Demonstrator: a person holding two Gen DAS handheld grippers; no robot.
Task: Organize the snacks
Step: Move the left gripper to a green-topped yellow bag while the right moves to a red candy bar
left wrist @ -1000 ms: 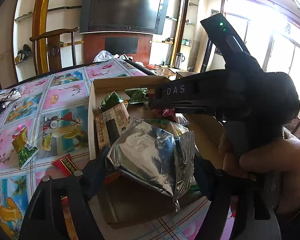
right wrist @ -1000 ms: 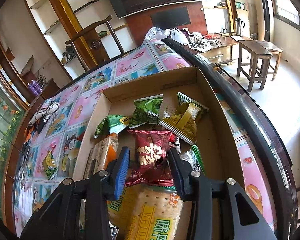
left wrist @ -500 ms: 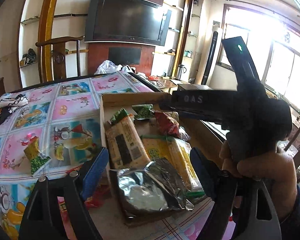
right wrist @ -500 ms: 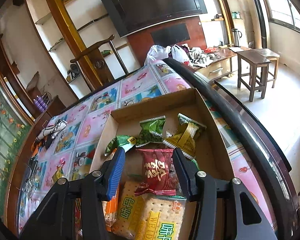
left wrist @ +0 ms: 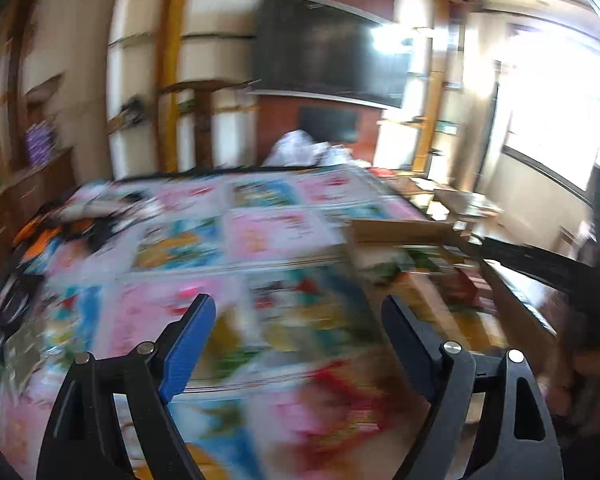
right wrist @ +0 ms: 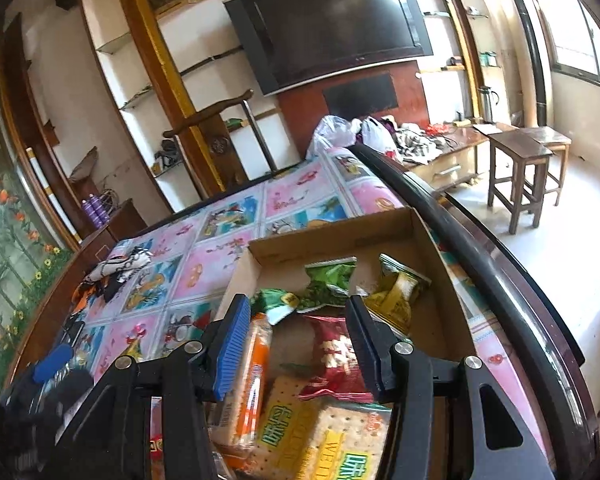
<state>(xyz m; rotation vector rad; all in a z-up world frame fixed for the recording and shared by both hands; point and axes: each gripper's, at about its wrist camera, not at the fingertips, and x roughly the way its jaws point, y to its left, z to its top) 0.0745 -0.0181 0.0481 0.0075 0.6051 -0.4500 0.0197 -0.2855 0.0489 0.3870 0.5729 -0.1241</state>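
Home living room. A large flat TV hangs on a dark red wood panel, flanked by built-in white shelves with gold-trimmed wood frames and scattered odds and ends. A low cabinet under the TV carries clothes, plastic bags and a kettle. Wooden stools stand on a pale tiled floor by bright windows. A carved wooden chair sits behind the bench, which has a dark rim and a cartoon-print cover. Floral wallpaper shows at far left. A cardboard box of snack packets rests on the bench. The left view is too blurred to add detail.
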